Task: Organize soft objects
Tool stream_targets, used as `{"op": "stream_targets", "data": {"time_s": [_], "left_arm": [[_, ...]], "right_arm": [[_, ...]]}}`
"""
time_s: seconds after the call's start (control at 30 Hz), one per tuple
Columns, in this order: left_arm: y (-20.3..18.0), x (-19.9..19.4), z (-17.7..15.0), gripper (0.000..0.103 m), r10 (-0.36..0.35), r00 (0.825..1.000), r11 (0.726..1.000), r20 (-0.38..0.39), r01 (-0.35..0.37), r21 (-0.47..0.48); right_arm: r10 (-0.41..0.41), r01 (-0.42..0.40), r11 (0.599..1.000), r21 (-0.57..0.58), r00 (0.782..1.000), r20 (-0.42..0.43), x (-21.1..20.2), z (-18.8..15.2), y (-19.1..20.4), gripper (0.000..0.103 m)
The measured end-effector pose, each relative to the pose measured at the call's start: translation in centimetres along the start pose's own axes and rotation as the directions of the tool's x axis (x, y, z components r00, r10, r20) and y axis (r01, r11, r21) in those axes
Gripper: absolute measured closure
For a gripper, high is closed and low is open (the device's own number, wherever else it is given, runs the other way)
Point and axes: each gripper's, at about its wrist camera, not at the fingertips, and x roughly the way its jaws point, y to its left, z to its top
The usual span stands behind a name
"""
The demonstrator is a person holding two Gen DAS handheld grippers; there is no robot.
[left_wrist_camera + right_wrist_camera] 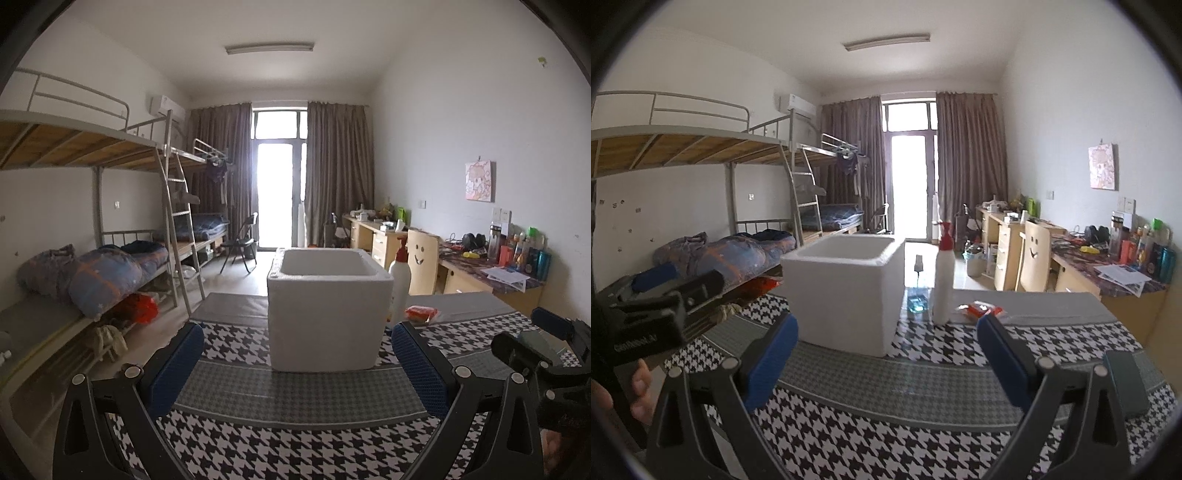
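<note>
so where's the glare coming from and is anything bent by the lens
Left wrist view: the balcony door is blown out white and the foam box facing the camera is in dull shade; the bunk bed rails bow near the edge. Right wrist view: the same door glares, and the tablecloth stripes curve; corners are vignetted black.

Daylight pours through the glass door point(275, 192) at the centre of both views, blown out to white; the room stays dim, the bunk beds point(701, 147) bow, dark vignette rims the corners
</note>
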Motion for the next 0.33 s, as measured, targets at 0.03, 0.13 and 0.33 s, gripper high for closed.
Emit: {"op": "stream_targets", "data": {"time_s": [0.03,0.13,0.33], "left_arm": [[-0.1,0.0,-0.1,0.001,0.002,1.000,1.000,-0.001,-0.002,0.003],[-0.1,0.0,-0.6,0.001,0.003,1.000,1.000,-0.002,-0.003,0.006],[0.2,-0.1,-1.3,0.001,-0.006,1.000,1.000,-0.003,0.006,0.013]], "right_arm": [[-0.005,0.005,1.000,0.006,1.000,0.002,-0.1,-0.3,-0.1,0.004],[-0.009,0.009,1.000,0.025,1.000,-0.008,0.0,-0.9,-0.4,0.004],[-0.011,0.011,0.999,0.031,1.000,-0.014,-0.3,-1.4,-0.5,0.004]]}}
